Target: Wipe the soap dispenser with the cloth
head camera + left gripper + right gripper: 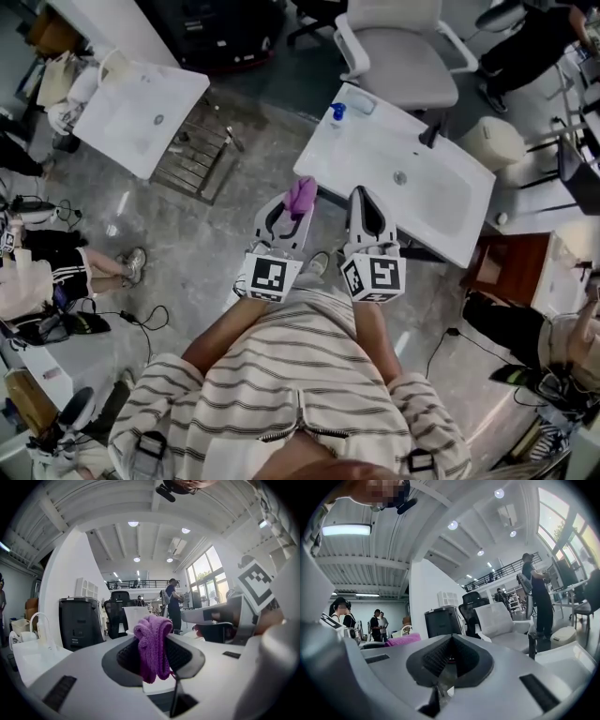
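The purple knitted cloth (302, 193), pinched in the left tongs (294, 212), should be pressed flat on the blue-capped soap dispenser (338, 112); the right tongs (363, 199) are held together.

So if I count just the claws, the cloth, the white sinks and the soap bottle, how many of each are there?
Grey plastic claws: 2, the left claw and the right claw
Purple knitted cloth: 1, gripped in the left claw
White rectangular sink basins: 2, near sink and far sink
Blue-topped soap dispenser: 1, on the near sink's corner
Total: 6
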Demonstrator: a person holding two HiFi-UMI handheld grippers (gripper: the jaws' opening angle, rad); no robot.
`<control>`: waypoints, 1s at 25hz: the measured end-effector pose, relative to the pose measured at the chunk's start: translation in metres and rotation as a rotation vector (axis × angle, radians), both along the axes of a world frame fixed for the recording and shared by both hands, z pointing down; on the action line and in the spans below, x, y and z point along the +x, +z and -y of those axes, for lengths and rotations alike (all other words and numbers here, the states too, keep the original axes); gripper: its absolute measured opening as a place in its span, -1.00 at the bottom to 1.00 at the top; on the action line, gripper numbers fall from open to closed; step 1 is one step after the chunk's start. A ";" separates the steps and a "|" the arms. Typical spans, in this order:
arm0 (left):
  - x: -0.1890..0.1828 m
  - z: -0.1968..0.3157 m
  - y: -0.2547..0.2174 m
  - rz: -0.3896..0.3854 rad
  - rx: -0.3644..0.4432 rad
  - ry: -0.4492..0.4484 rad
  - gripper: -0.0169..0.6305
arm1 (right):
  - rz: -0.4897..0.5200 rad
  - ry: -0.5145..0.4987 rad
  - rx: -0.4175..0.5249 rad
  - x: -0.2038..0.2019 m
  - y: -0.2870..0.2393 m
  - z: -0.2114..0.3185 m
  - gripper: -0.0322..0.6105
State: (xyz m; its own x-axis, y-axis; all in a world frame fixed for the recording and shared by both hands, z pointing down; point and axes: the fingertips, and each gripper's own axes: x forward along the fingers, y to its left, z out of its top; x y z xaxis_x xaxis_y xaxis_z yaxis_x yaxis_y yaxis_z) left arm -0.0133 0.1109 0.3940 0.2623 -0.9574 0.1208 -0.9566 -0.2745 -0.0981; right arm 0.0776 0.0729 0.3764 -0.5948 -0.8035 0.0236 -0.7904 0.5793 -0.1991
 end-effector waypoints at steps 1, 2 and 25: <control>0.000 0.010 0.001 0.000 -0.002 -0.002 -0.59 | 0.001 -0.005 -0.002 0.000 0.002 0.010 -0.92; 0.000 0.020 0.003 0.000 -0.004 -0.003 -0.59 | 0.002 -0.010 -0.003 0.001 0.003 0.019 -0.92; -0.046 0.183 0.035 -0.043 -0.094 0.060 -0.59 | -0.089 0.017 -0.140 -0.057 0.062 0.175 -0.90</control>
